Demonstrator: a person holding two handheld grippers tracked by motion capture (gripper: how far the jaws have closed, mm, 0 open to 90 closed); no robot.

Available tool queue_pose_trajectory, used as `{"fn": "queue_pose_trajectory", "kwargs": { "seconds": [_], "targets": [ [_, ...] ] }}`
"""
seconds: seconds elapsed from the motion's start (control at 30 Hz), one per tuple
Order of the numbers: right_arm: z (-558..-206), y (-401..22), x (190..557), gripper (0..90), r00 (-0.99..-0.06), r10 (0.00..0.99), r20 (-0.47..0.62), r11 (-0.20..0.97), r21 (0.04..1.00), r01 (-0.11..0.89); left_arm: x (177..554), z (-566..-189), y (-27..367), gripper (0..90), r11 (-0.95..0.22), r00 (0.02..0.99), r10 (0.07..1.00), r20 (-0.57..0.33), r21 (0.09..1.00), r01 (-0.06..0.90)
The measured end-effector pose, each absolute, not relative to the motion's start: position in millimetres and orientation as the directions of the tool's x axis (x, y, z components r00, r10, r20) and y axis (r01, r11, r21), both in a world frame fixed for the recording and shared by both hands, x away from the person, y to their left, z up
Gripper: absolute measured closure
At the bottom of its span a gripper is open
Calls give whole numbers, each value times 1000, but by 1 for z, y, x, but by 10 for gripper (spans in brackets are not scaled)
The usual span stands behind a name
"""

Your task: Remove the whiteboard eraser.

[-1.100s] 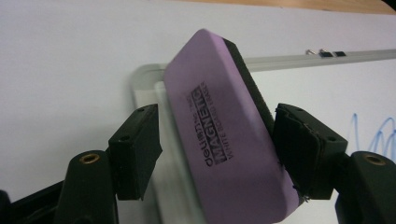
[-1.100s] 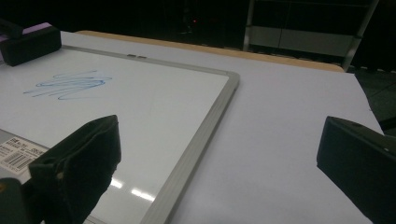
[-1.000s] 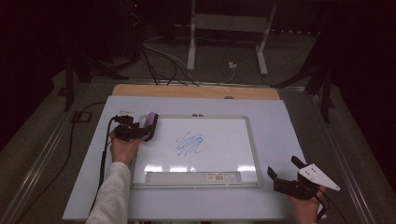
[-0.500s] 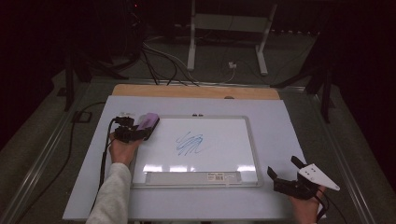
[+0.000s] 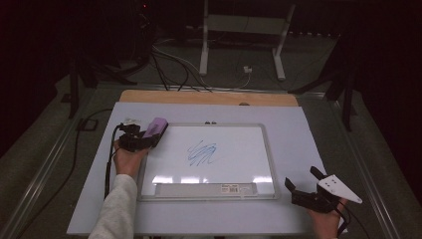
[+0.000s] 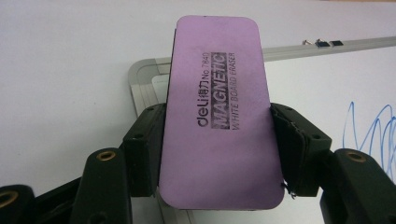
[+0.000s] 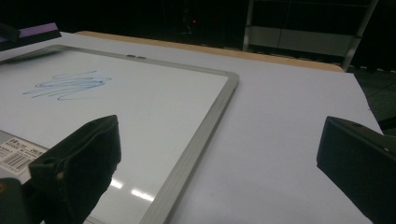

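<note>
A silver-framed whiteboard [image 5: 268,164] lies on the white tabletop with a blue scribble [image 5: 202,153] near its middle. My left gripper [image 5: 149,137] hovers over the board's upper left corner, shut on a purple magnetic board eraser [image 5: 156,128]. In the left gripper view both jaws press the eraser's [image 6: 216,112] long sides, with the scribble [image 6: 371,133] off to the right. My right gripper [image 5: 302,183] rests on the table beyond the board's lower right corner, open with nothing between its jaws; the right gripper view has the scribble [image 7: 70,85] at far left.
A white sheet [image 5: 298,124] covers the table, with a wooden strip [image 5: 209,97] along its far edge. A barcode label [image 5: 238,188] sits on the board's bottom tray. Cables [image 5: 169,64] and a metal stand [image 5: 244,30] occupy the dark floor behind. Metal rails run along both table sides.
The left gripper has carried the purple eraser slightly rightward, onto the board's upper left corner. The right gripper has stayed still.
</note>
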State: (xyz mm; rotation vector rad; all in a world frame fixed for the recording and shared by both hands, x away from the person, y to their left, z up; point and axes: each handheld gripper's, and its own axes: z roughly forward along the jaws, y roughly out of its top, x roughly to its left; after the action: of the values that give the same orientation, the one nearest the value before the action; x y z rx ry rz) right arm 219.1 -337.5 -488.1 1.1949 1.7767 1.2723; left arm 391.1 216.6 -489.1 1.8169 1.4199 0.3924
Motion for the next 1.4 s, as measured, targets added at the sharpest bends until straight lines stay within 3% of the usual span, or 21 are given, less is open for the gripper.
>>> {"fn": "queue_pose_trajectory", "kwargs": {
  "seconds": [1.4],
  "targets": [
    [-488,-337,219,0,-382,924,8,119,944,308,368,-471,193,414,-189,463,875,-145,777,601]
  ]
}}
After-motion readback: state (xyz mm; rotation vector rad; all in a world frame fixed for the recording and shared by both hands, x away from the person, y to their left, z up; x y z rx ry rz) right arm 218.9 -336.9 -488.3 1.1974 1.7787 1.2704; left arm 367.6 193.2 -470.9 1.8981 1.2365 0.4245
